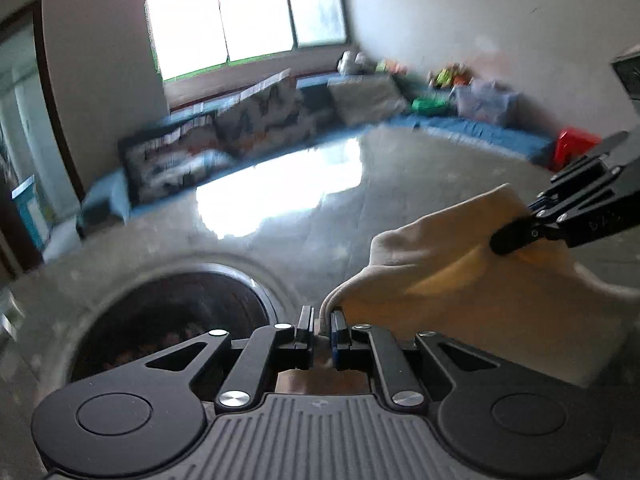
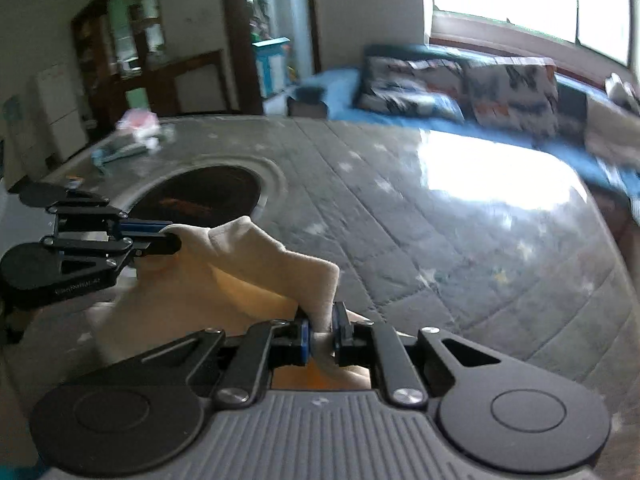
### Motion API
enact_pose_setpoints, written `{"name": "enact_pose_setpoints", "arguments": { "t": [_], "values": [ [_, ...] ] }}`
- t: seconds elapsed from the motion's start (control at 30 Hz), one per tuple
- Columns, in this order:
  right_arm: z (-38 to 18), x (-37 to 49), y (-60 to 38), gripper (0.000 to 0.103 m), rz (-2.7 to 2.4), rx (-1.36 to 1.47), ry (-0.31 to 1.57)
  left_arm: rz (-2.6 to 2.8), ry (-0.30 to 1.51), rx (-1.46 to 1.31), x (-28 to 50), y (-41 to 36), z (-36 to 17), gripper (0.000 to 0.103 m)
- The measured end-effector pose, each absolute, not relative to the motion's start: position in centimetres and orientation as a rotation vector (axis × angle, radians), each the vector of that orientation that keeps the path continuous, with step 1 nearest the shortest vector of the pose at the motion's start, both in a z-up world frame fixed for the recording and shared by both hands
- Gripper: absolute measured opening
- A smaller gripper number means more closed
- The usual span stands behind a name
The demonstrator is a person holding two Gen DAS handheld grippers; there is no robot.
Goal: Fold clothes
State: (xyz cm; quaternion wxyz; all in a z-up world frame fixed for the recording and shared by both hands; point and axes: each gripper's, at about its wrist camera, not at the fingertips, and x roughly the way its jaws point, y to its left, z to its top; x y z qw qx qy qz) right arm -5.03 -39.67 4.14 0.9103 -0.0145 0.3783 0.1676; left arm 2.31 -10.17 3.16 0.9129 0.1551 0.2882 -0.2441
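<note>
While the cream cloth (image 1: 460, 280) is held up over the grey surface (image 1: 320, 216), it is gripped by both tools at once. The left gripper (image 1: 321, 330) is seen from its own camera with its jaws nearly closed — only a thin bit of cloth edge is squeezed between them. The right gripper (image 1: 510, 238) is seen in that same view, off to the right side, and its jaws are pinched tight on another part of the cloth's edge. From the right wrist camera, the right gripper (image 2: 322, 330) is shown with its jaws closed on a bunched fold of the cloth (image 2: 248, 268), and the left gripper (image 2: 170, 240) is seen at the left, shut on the cloth's far edge. The cloth is stretched between the two tools and hangs down below them — a warmer yellow shade is seen on its inner side. A round dark hole (image 1: 172, 320) is set into the surface just beside the cloth, to its left. Some small pink and blue things (image 2: 128, 136) are left lying on the far corner of the surface. Patterned cushions (image 1: 224, 136) are lined up on a blue bench under a bright window (image 1: 244, 12). Both views are a bit blurry.
</note>
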Motion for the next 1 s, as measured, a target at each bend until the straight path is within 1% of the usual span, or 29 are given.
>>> {"name": "enact_pose_setpoints", "arguments": {
  "t": [0.07, 0.1, 0.2, 0.3, 0.4, 0.57, 0.77, 1.0],
  "values": [
    [2.2, -3.9, -39.9, 0.013, 0.294, -0.001, 0.804, -0.476, 0.620, 0.321, 3.1, -10.6, 2.2, 0.013],
    [1.6, -3.8, -40.0, 0.019, 0.276, 0.017, 0.807, -0.466, 0.625, 0.321, 3.3, -10.5, 2.0, 0.018],
    [1.2, -4.1, -41.0, 0.024, 0.234, 0.058, 0.782, -0.444, 0.628, 0.321, 3.5, -10.1, 1.8, 0.024],
    [2.1, -5.1, -42.0, 0.025, 0.191, 0.086, 0.740, -0.427, 0.631, 0.302, 3.3, -9.5, 2.3, 0.024],
    [3.0, -6.8, -42.3, 0.024, 0.184, 0.044, 0.722, -0.448, 0.621, 0.270, 2.7, -9.2, 3.6, 0.025],
    [2.9, -8.5, -43.3, 0.025, 0.122, 0.024, 0.731, -0.521, 0.610, 0.260, 2.4, -10.9, 4.7, 0.026],
    [1.3, -9.1, -44.3, 0.025, 0.109, 0.059, 0.758, -0.564, 0.645, 0.236, 2.7, -12.3, 3.8, 0.026],
    [1.5, -11.4, -44.2, 0.025, 0.112, 0.097, 0.709, -0.551, 0.682, 0.243, 2.8, -12.9, 2.4, 0.026]
  ]
}}
